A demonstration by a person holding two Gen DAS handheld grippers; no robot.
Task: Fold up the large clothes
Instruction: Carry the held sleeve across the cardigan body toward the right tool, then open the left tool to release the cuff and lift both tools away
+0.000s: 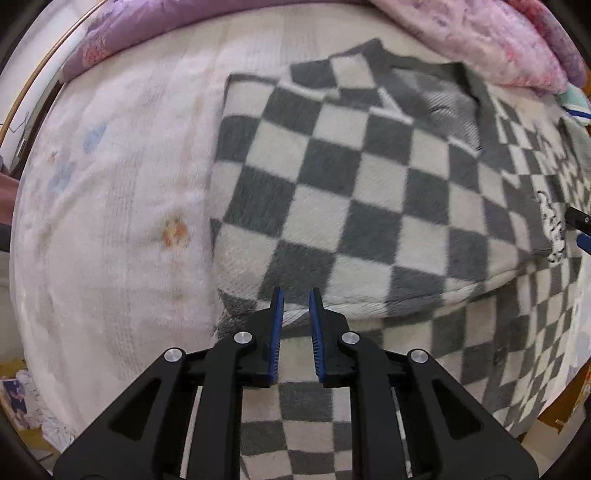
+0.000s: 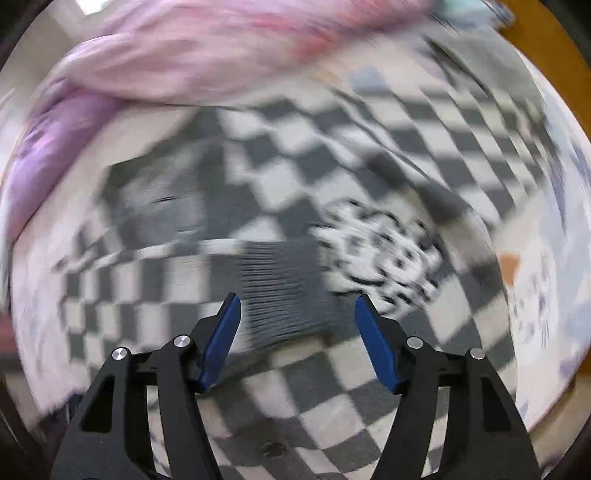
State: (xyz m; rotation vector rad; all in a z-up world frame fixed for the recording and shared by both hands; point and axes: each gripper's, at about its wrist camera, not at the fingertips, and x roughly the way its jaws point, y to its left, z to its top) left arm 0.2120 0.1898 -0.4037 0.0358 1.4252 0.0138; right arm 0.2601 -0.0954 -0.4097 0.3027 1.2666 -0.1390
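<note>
Checkered grey-and-white fleece garment [image 1: 332, 192] lies spread on the pale fluffy bedspread [image 1: 110, 221], with the heaped pink and purple quilt [image 1: 480, 33] just beyond its collar end, and one part of it already folded over the rest. I judge it soft, thick and light for its size, limp enough to sag between two holds, a little grippy on its nap, so I would pinch it at a hem or a fold corner, through both layers. My left gripper [image 1: 296, 295] hangs over the near folded edge, its blue pads [image 1: 277, 325] drawn close with a narrow gap between them and cloth running behind; whether any fleece is caught there I cannot tell. My right gripper [image 2: 297, 302] has its jaws spread wide, nothing between them, above a ribbed grey band [image 2: 280, 291] beside a black-and-white printed patch [image 2: 380, 258]. Left view is sharp and shows the collar and the fold line; right view is smeared by blur but alone shows the ribbing close up
</note>
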